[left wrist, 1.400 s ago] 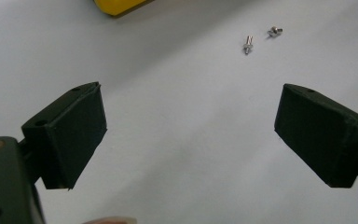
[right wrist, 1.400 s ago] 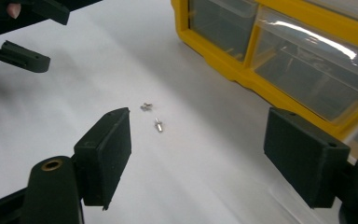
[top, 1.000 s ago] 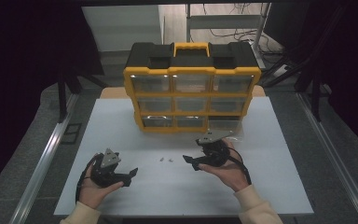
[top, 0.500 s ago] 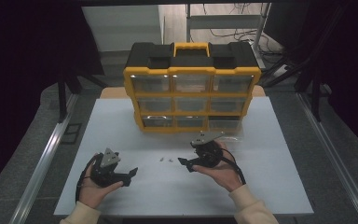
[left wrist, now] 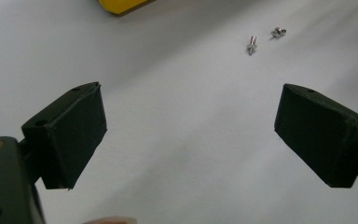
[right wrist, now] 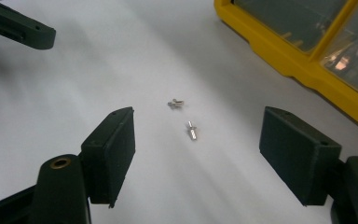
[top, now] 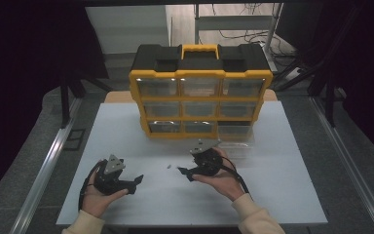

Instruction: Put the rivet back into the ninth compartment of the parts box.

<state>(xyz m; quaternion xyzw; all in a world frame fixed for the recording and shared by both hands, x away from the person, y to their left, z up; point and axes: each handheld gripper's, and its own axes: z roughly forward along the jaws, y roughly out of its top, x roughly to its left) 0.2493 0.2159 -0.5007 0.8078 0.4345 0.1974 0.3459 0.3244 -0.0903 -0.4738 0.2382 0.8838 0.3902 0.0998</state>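
Two screws (right wrist: pixel 186 117) lie on white table (top: pixel 272 195).

In the high view the two screws (top: pixel 168 166) were mere specks on the white table (top: pixel 272 195) — type unreadable. The organizer's (top: pixel 200 92) drawer contents were blurred behind clear fronts, and the right gripper view cropped it at the right edge.

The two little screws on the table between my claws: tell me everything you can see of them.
The two screws are small, shiny and silver, metal by the look, each with a head and a short shank. They lie on their sides on the bare white table, close together but apart, nothing gripping them. The nearer screw sits ahead of the open right claw, between its jaws' lines; the other screw lies just beyond. The left claw sees them farther off.
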